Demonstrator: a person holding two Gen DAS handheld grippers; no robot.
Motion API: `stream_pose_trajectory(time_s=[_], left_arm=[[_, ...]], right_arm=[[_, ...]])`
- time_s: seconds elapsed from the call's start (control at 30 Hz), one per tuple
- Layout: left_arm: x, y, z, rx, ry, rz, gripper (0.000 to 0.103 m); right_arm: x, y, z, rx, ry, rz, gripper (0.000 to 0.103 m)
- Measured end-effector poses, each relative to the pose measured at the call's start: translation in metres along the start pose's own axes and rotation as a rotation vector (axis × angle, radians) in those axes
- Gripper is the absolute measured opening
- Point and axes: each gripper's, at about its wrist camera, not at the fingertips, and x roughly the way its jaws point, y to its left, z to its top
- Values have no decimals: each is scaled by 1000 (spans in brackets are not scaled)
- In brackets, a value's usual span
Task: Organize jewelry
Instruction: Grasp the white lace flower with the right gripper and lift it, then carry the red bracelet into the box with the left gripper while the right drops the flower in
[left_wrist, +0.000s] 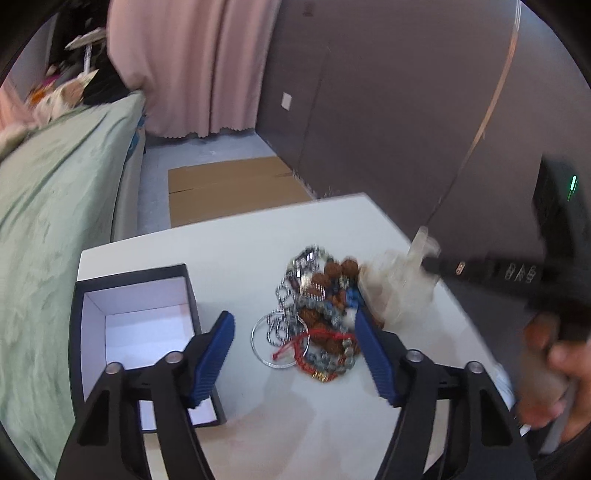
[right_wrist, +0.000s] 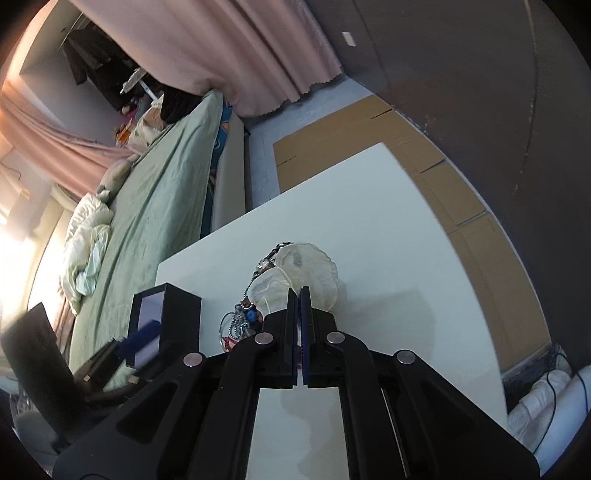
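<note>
The left tool (left_wrist: 295, 354) gapes wide over the jewelry pile (left_wrist: 317, 306) mid-counter (left_wrist: 236, 251); the right tool (right_wrist: 299, 291) pinches a translucent pouch (right_wrist: 310, 266).

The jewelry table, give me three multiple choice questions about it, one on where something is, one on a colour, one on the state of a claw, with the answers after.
1. Where is the open black box relative to the jewelry pile?
A. On the bed side of it
B. On top of it
C. Under the table

2. What colour is the inside of the box?
A. Red
B. White
C. Green

3. How does the right claw stand?
A. Wide open over the box
B. Shut on the translucent pouch
C. Out of view

Answers:
1. A, the left wrist view shows the box on the white table left of the pile, toward the green bed.
2. B, its lining shows white inside black walls.
3. B, the right wrist view shows its jaws pressed together with the pouch at their tips, while the left claw is open.
</note>
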Motion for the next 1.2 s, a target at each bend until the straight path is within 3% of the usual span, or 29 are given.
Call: stream_pose_trajectory(time_s=[0.13, 0.33, 0.67, 0.8, 0.9, 0.97, 1.03, 1.1, 1.2], left_arm=[[13, -15, -7, 94, 43, 52, 55], [35, -17, -12, 98, 95, 100, 39], [61, -23, -14, 157, 115, 169, 38], [69, -24, -14, 154, 127, 113, 34], [71, -24, -12, 160, 118, 116, 32], [72, -19, -12, 127, 125, 77, 25], [72, -15, -10, 100, 124, 48, 10], [70, -15, -10, 108, 114, 64, 3], [64, -14, -8, 99, 88, 66, 1]], right_arm=[[-6, -5, 0, 15, -8, 0, 3], [-10, -9, 1, 35, -13, 12, 3], [-13, -14, 4, 57, -14, 27, 3], [-14, -13, 4, 56, -15, 31, 3], [-13, -11, 3, 54, -13, 33, 3], [-13, -10, 3, 51, -14, 34, 3], [-13, -9, 3, 49, -17, 33, 3], [-13, -9, 3, 49, -19, 32, 3], [-12, -7, 3, 49, -19, 34, 3]])
